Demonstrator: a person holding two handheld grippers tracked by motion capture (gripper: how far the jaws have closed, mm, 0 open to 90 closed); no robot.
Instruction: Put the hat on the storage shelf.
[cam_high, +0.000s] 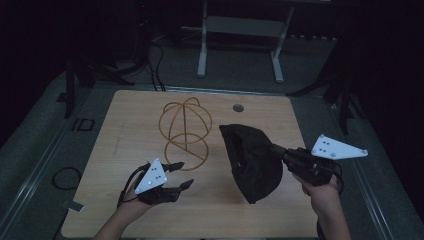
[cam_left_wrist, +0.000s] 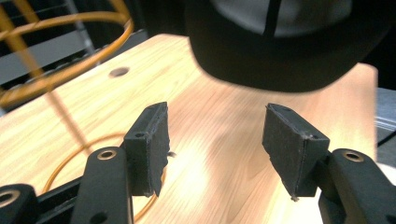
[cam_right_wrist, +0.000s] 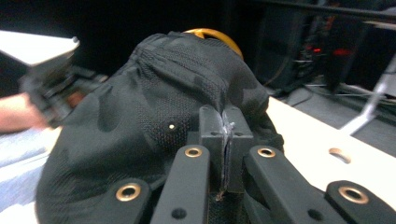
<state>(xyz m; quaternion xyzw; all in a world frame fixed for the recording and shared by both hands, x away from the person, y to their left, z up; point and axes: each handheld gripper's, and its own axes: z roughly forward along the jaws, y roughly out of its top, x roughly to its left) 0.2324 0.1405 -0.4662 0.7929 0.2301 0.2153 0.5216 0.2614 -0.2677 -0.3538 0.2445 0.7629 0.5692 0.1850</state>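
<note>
The right tool (cam_high: 276, 149) pinches a black cap (cam_high: 251, 160) above the worktop (cam_high: 130, 125); lowering it squarely over the wire stand (cam_high: 183, 131), apparently its perch, suits the spread left tool (cam_high: 181, 175).

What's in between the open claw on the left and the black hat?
Nothing but bare wooden table. In the high view the left gripper and the black cap are apart with only tabletop between; the gold wire stand sits behind that gap.
</note>
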